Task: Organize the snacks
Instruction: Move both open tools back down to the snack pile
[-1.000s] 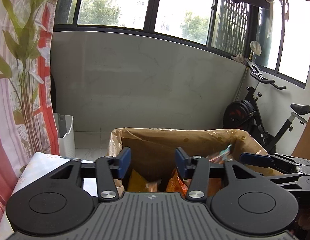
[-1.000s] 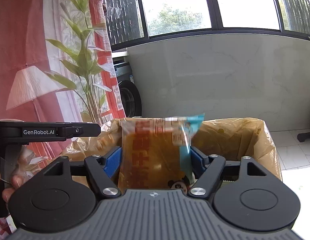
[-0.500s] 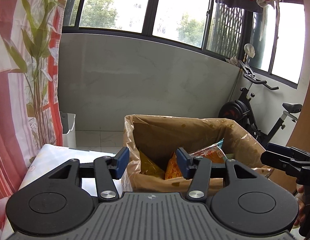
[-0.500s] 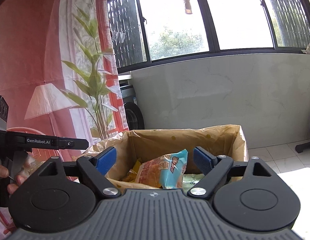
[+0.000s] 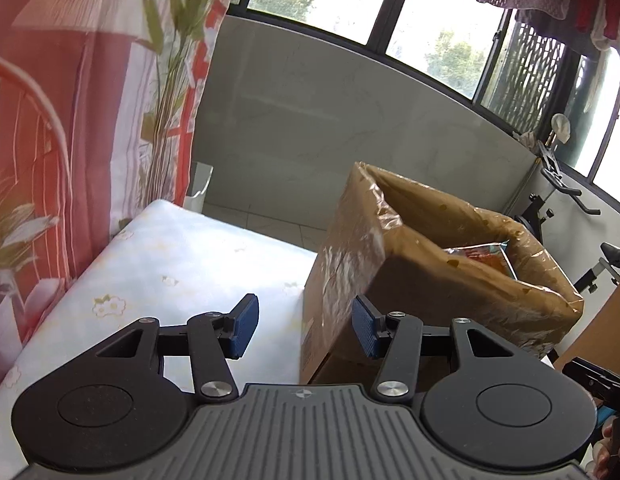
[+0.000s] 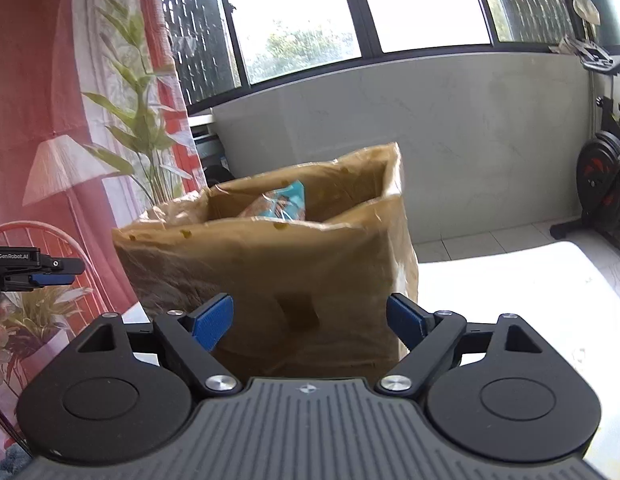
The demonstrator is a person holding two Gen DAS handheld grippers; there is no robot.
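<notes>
Behind your flower-printed desk (image 5: 182,264) hang a red patterned curtain (image 5: 70,100) and dark-framed windows. Your left claw (image 5: 300,326) and right claw (image 6: 310,320) both gape, released, holding nothing. Snack packets (image 6: 284,202) sit inside the plastic-lined cardboard box (image 6: 270,264) near the desk's far edge. "GenRobot.AI" reads on your left claw's side.

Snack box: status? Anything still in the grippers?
Done: at least one snack packet sits inside the lined cardboard box; its top also shows in the left wrist view. In hand: nothing; the left gripper and right gripper are both open and empty. Left: no loose snacks visible on the floral tabletop; off-frame areas can't be checked.
</notes>
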